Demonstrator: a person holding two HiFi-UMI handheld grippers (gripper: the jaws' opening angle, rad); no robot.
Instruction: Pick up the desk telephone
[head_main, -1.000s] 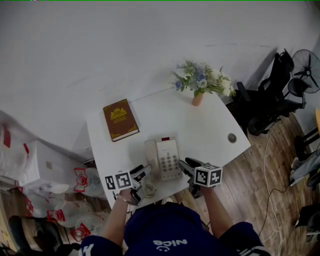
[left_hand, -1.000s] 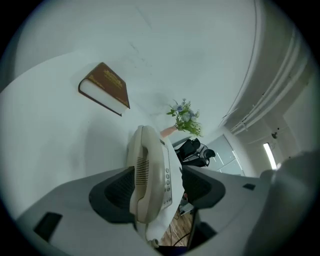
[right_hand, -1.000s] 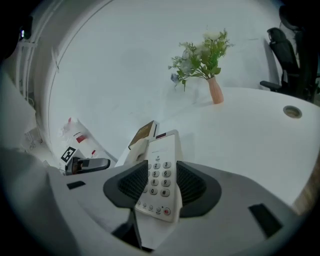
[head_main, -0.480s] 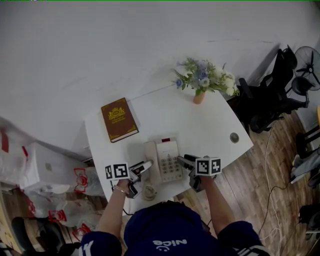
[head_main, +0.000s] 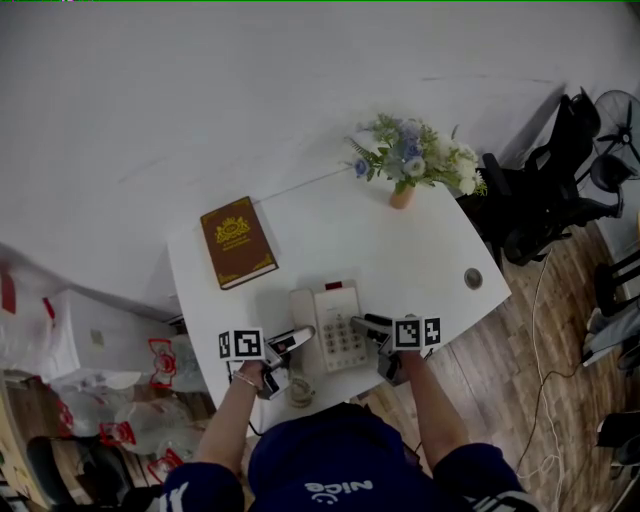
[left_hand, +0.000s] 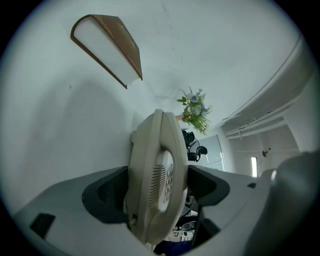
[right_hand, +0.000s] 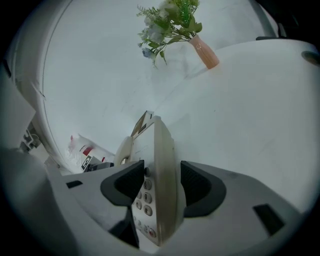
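Observation:
The beige desk telephone lies flat on the white table near its front edge, with the handset in the cradle on its left side. My left gripper straddles the handset side of the telephone. Its jaws are opening, and the pads stand close on both sides. My right gripper straddles the keypad side of the telephone. Those jaws are opening too, with a small gap at the keys. The phone rests on the table.
A brown book lies at the table's back left. A vase of flowers stands at the back right, and a round grommet is near the right edge. The coiled cord hangs off the front. Office chairs stand to the right and bags to the left.
Both grippers have come in and down onto the phone's two sides and rolled more level, and their jaws have widened. The phone has not moved.

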